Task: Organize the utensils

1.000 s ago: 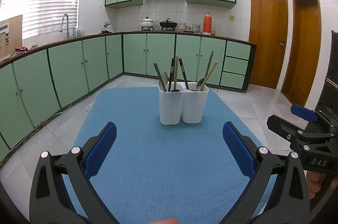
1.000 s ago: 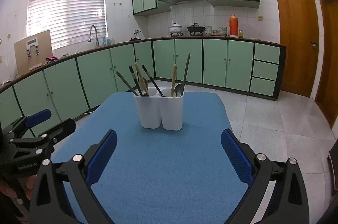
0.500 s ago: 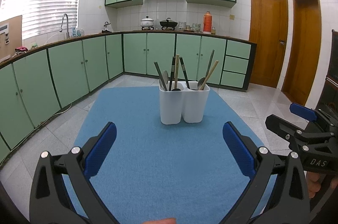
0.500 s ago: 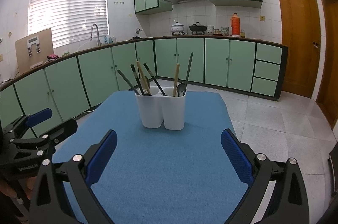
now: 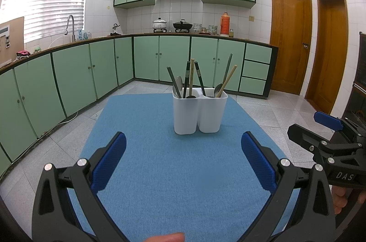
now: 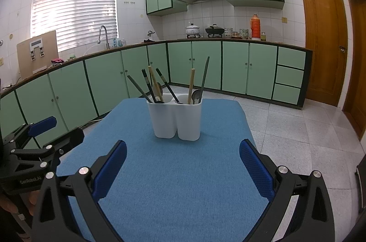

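2 wide-open, empty grippers, left gripper (image 5: 183, 158) and right gripper (image 6: 183, 159), before white utensil holder (image 5: 199, 113) on blue mat (image 5: 171, 184).

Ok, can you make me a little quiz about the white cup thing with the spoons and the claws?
1. True or false: the white holder stands on the blue mat.
2. How many compartments does it have: A one, B two, C four?
3. Fill in: both the left claw and the right claw are ____.

Key: 1 true; 2 B; 3 open, holding nothing.
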Tool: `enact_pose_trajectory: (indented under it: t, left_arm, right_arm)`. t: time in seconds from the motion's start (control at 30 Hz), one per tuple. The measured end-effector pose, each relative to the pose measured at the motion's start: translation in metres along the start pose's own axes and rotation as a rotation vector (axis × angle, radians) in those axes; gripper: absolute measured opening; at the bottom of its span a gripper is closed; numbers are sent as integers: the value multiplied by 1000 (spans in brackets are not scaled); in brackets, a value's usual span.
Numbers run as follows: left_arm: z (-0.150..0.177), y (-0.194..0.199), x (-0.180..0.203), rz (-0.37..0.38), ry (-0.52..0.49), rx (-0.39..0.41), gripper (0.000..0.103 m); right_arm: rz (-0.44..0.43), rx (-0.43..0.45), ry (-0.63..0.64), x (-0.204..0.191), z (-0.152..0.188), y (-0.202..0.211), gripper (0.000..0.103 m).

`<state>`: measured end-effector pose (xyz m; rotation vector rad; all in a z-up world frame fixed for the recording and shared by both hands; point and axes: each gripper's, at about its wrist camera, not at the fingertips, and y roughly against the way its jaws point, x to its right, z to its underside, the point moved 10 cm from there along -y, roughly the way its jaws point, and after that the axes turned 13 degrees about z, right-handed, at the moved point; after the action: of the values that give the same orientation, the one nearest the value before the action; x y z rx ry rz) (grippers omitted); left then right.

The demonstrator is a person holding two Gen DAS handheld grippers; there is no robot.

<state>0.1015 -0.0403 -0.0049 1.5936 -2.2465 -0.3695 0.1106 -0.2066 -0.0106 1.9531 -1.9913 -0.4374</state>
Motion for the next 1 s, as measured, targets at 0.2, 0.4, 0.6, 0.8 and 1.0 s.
enact_pose_trajectory:
  t: [0.2,0.4,0.6,0.8,1.0]
  left_arm:
    - [0,0,0,-1,0,-1,98]
    - [0,0,-1,-1,-1,-1,98]
    - [0,0,-1,-1,-2,0,98]
    - [0,0,-1,-1,-1,0,98]
    - [0,0,-1,-2,-1,1,98]
  right_arm:
    - [-1,0,0,0,0,0,97]
    - [-1,1,0,-1,0,0,97]
    - [-2,2,1,-1,0,0,97]
    - [-2,1,1,-2,0,-1,97]
    - [-2,2,2,-2,0,-1,97]
